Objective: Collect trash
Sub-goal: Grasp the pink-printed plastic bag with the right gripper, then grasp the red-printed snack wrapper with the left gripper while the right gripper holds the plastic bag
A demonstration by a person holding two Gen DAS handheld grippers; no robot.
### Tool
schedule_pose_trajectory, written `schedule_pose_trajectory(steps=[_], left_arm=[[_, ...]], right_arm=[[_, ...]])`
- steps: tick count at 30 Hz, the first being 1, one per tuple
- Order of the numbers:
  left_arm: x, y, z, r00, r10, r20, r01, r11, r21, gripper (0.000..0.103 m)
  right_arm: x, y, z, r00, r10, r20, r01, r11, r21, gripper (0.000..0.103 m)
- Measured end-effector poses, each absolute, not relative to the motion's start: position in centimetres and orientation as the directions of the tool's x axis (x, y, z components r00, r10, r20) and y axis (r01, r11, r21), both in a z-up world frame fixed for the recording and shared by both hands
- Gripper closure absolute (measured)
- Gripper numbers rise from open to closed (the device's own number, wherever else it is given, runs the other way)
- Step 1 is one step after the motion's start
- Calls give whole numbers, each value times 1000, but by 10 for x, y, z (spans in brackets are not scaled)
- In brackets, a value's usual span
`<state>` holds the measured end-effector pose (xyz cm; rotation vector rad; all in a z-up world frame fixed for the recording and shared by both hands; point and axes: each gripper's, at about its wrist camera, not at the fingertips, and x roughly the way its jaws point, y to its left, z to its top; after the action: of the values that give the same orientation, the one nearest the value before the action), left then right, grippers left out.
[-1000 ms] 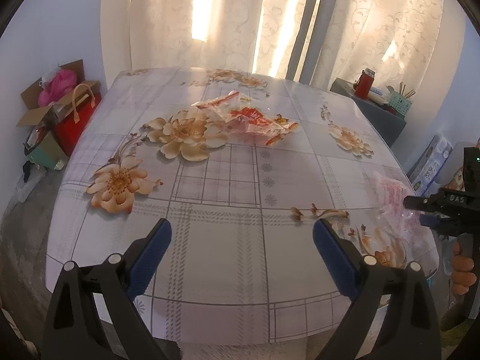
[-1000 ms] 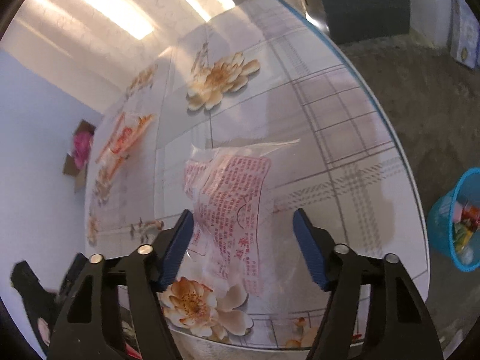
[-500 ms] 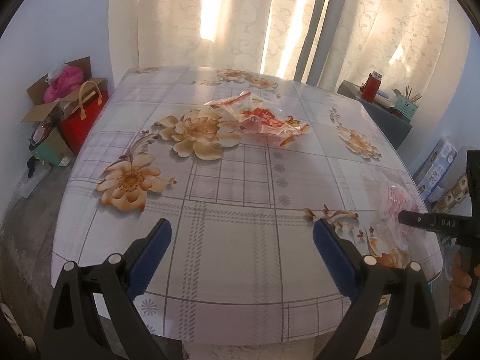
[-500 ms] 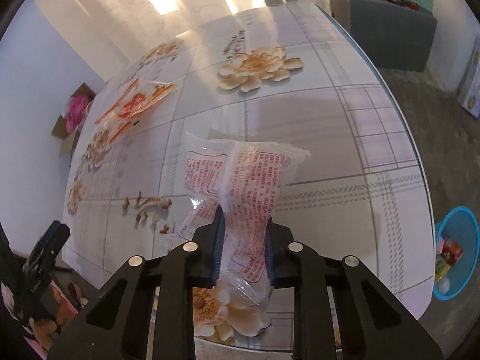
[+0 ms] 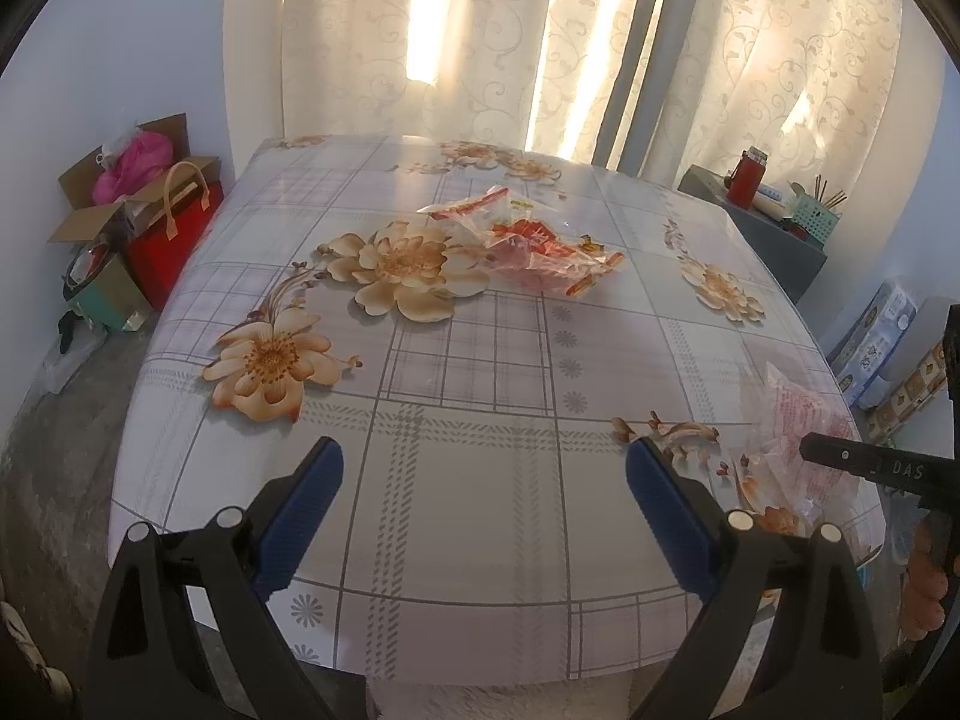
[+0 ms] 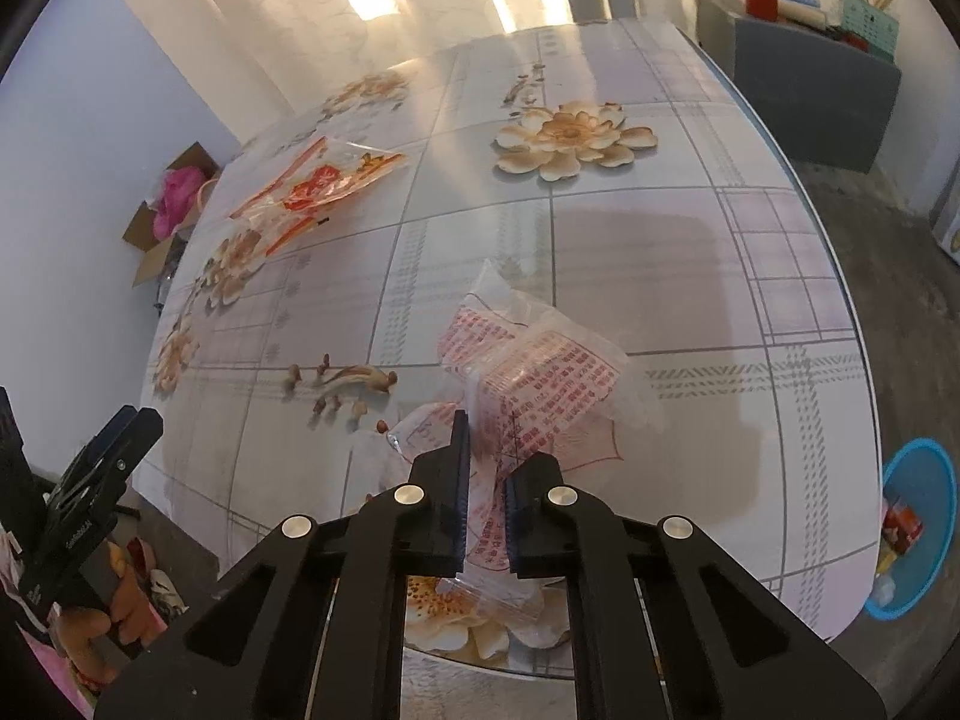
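My right gripper (image 6: 485, 480) is shut on a clear plastic wrapper with red print (image 6: 534, 378), crumpled and lifted a little off the floral table (image 6: 660, 252). The wrapper also shows in the left wrist view (image 5: 804, 432) at the table's right edge, with the right gripper (image 5: 864, 468) on it. A second red and orange plastic wrapper (image 5: 534, 246) lies flat near the table's middle; it also shows in the right wrist view (image 6: 318, 186). My left gripper (image 5: 485, 480) is open and empty over the near edge. A blue trash bin (image 6: 915, 528) stands on the floor at the right.
Cardboard boxes and a red bag (image 5: 168, 228) stand on the floor left of the table. A grey cabinet (image 5: 762, 228) with a red cup and a pen holder stands at the back right. Packages (image 5: 876, 342) lie on the floor at the right. Curtains hang behind.
My right gripper closed on the red-print wrapper, crumpled it and raised it slightly. My left gripper drew back a little from the table and stayed open.
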<state>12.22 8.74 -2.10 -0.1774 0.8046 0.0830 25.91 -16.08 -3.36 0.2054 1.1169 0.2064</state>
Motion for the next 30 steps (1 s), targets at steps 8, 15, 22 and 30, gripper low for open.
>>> schedule_pose_trajectory(steps=[8,15,22,30], left_arm=[[121,87,-21,690,3,-724,-143,981,-133,10],[120,86,-21,691,3,-723,-142,981,-132,10],[120,86,-18,696,18,-718,-149,982,-119,10],[117,87,-14,699,43,-713,-158,983,-96,10]], right_arm=[[252,-160,-25,432,279,-857,-96,960,265,97],[250,-159,-22,429,293,-854,-110,956,272,97],[250,-159,-20,432,311,-846,-118,950,289,97],[250,-159,-20,430,325,-842,-124,945,302,97]])
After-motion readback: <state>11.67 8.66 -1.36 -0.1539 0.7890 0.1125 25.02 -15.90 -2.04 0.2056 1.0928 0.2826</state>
